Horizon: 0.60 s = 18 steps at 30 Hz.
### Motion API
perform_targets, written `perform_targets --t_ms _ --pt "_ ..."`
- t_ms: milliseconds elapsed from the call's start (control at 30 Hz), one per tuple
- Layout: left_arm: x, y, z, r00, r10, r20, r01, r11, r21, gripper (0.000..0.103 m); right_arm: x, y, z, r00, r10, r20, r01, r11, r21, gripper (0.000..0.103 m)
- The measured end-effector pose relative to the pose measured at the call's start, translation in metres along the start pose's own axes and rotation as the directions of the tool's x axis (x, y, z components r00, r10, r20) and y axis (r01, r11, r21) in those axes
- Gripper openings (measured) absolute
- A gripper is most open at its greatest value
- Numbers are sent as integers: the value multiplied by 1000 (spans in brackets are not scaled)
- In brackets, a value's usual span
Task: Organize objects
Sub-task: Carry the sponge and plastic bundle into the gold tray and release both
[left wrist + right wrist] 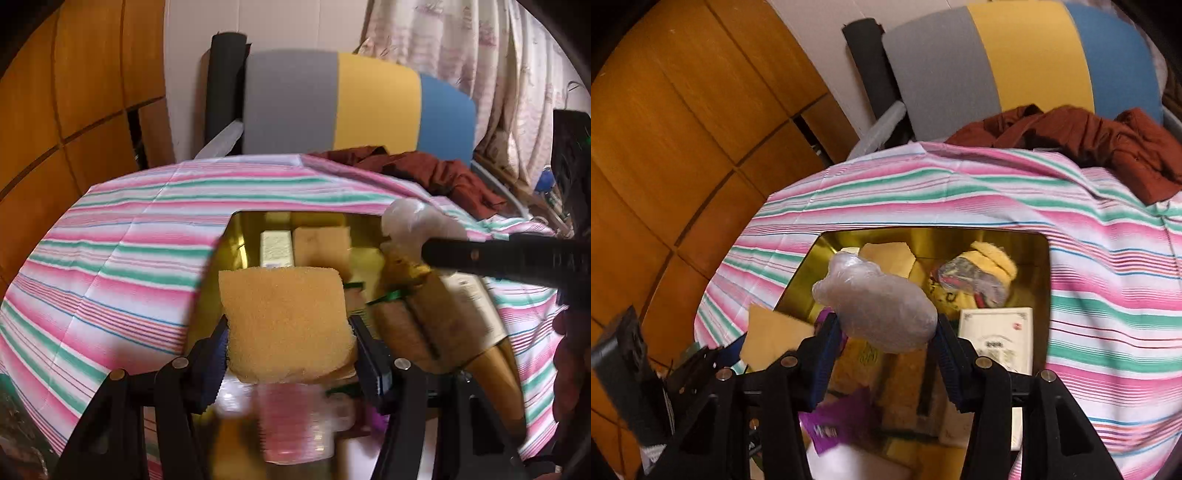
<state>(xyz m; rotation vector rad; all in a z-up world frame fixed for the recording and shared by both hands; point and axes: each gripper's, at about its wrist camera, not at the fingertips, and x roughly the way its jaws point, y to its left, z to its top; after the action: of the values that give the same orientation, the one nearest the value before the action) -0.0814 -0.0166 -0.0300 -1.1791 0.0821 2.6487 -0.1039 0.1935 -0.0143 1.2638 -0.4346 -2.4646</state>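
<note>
My left gripper [288, 332] is shut on a yellow sponge [286, 321] and holds it above a shiny gold tin [236, 236] that sits on a striped cloth. My right gripper [884, 328] is shut on a crumpled clear plastic bundle [879, 306], also above the gold tin [805, 280]. In the left wrist view the right gripper's dark arm [498, 258] reaches in from the right with the plastic bundle [413, 225] at its tip. In the right wrist view the sponge [772, 336] shows at lower left in the left gripper.
The tin holds a white card box [997, 339], a yellow cloth item [993, 258], purple packets [834, 421] and other sponges [321, 243]. A pink, green and white striped cloth [122, 258] covers the table. A maroon garment [1089, 144] lies at the back. A wooden cabinet [665, 147] stands left.
</note>
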Motion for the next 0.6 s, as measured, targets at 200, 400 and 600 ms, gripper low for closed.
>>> perform_targets --t_ms 200,400,600 --pt "23 -2 -3 998 -19 -65 21 999 30 62 11 -13 9 999 -22 36 18 994 110 68" --pt "34 -15 2 995 -15 -99 24 996 85 65 -20 -13 -1 994 -20 106 10 996 90 68" --pt "13 -11 13 996 -65 -65 67 998 22 70 -41 -9 -10 990 -9 144 0 998 62 72"
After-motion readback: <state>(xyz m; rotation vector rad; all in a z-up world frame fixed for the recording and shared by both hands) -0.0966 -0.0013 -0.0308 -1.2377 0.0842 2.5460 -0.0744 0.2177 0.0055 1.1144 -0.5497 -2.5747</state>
